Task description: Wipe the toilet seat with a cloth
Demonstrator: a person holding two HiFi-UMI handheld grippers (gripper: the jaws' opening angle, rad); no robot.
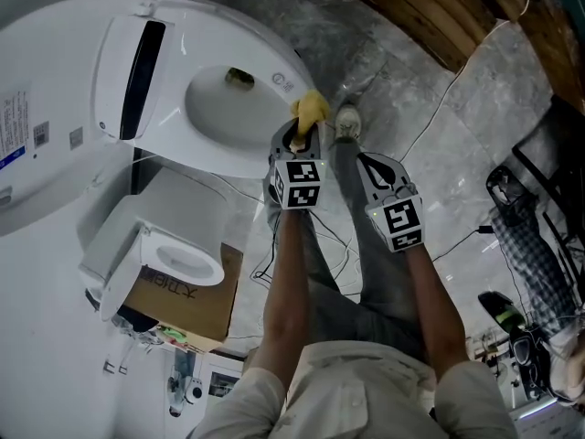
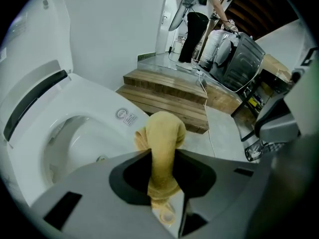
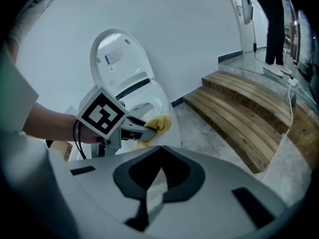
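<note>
**A:** The left gripper [image 2: 162, 156] is clamped on a narrow bunch of the yellow cloth [image 2: 160, 131], right at the front rim of the toilet seat [image 2: 107, 108]. Risk?

**B:** Likely drag. Pressed hard, the cloth may pull out and drop into the bowl [image 2: 70, 143]; pressed lightly, only the wad's tip wipes. The right gripper [image 3: 158, 169], closed on nothing, hangs back and can't catch it.
</note>
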